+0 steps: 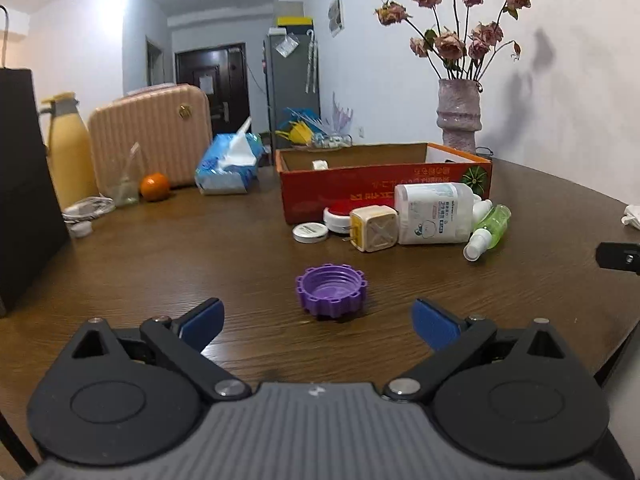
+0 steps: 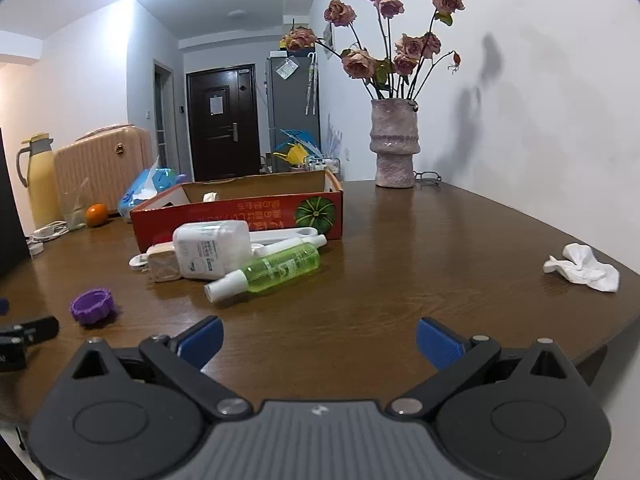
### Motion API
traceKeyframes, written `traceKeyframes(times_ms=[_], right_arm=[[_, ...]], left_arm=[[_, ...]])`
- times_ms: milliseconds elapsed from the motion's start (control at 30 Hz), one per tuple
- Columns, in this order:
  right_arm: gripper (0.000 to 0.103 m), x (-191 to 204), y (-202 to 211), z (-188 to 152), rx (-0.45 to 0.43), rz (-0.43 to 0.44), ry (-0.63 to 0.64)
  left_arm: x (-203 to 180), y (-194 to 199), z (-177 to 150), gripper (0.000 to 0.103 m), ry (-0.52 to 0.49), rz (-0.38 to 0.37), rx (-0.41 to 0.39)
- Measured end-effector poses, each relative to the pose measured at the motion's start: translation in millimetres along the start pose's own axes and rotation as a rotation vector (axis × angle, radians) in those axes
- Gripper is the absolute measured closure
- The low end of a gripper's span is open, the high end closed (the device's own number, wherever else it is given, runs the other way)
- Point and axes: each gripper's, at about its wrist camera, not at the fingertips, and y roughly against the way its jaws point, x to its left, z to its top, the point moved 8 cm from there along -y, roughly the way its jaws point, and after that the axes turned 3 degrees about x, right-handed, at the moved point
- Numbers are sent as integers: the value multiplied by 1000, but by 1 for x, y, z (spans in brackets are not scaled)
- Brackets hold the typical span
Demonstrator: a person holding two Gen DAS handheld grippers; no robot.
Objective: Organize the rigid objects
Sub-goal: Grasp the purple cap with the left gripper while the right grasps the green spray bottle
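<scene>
My left gripper (image 1: 318,322) hangs low over the bench (image 1: 160,264) with its jaws spread wide and empty, and the purple bottle cap (image 1: 331,290) lies open side up just ahead of them, roughly centred between the blue pads (image 1: 202,320). I judge this cap to be the piece to take now, bound for the red cardboard box (image 1: 384,186) that stands farther back. To do it well I would ease forward until the cap's ribbed wall sits squarely between the pads, keep the pads level with that wall, not above its rim, and close gently, since a light hard cap can squirt out sideways if pinched off-centre. The cluster in front of the box, a white bottle (image 1: 434,214) on its side, a cream plug adapter (image 1: 374,228), a red-topped round case (image 1: 340,214), a small white tin (image 1: 310,233) and a green spray bottle (image 1: 488,232), lies close together, so I would carry the cap high over it and release only once past the box wall. My right gripper (image 2: 320,344) is likewise spread and holding nothing, with the spray bottle ahead of it.
</scene>
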Motion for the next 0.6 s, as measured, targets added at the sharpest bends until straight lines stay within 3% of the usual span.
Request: traceKeyframes(times_ms=[133, 267, 367, 467, 600], right_arm=[[2, 11, -27, 10, 33, 25, 17], [16, 16, -57, 21, 82, 48, -1], [20, 19, -81, 31, 110, 77, -41], [23, 25, -104, 39, 140, 110, -78], [25, 30, -129, 53, 135, 78, -57]], left_arm=[[-1, -20, 5, 12, 1, -9, 36], [4, -42, 8, 19, 26, -17, 90], [5, -57, 9, 29, 6, -16, 120], [5, -69, 7, 36, 47, -89, 199], [4, -70, 16, 38, 53, -126, 177]])
